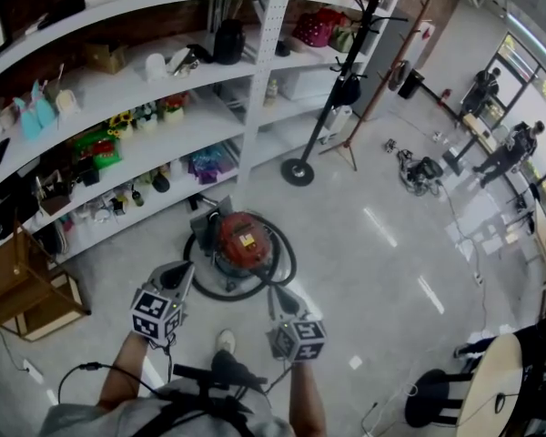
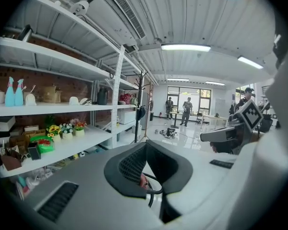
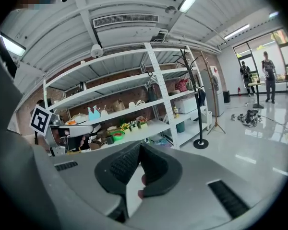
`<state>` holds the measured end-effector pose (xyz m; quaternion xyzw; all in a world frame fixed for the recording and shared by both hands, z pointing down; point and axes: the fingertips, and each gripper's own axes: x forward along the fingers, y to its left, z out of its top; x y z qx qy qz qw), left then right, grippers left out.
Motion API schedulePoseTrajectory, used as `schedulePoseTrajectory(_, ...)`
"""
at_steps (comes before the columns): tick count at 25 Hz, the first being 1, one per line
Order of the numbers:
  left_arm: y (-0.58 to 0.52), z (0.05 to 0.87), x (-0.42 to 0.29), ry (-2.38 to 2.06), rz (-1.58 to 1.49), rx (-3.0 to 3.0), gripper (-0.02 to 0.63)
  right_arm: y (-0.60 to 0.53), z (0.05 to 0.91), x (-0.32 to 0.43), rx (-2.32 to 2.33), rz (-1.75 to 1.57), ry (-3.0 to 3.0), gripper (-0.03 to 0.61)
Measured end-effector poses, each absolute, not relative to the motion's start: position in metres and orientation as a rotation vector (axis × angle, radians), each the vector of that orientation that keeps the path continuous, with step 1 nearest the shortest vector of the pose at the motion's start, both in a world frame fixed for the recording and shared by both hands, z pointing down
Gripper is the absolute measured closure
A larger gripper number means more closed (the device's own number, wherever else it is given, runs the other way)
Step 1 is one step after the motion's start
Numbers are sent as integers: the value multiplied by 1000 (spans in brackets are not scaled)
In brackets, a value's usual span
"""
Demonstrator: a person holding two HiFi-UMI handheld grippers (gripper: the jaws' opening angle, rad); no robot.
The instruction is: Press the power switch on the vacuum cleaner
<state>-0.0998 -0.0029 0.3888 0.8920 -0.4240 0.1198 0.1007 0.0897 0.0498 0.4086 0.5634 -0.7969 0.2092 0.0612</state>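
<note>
While we stand over the red round vacuum cleaner [image 1: 241, 241], it sits on the shiny grey floor [image 1: 373, 244], just in front of the long white shelves [image 1: 214, 116]. A thick black hose [image 1: 289, 264] curls round it like a ring.

Our left hand-held gripper [image 1: 176, 279] hangs above the near left side of the vacuum cleaner, and our right hand-held gripper [image 1: 282, 299] hangs above the near right side. Neither one touches it. Both have their jaws pressed together at the tips, and they hold nothing.

We cannot make out the power switch from up here. We only see a small yellow patch on top of the red body. So we think the first thing that could go wrong is a push on the wrong spot.

The top looks round and smooth, so closed tips could slide off it. The floor looks slippery, so a push from the side might make the vacuum cleaner move away. The hose lies close to our white shoe [image 1: 225, 340], so a step forward could catch it.
</note>
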Motion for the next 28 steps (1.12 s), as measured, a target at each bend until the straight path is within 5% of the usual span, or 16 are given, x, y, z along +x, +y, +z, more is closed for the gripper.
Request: schedulePoseTrajectory(28,-132,425,-67,-1287,426,2563,607,-88,437,129,1622,719,-2415,566)
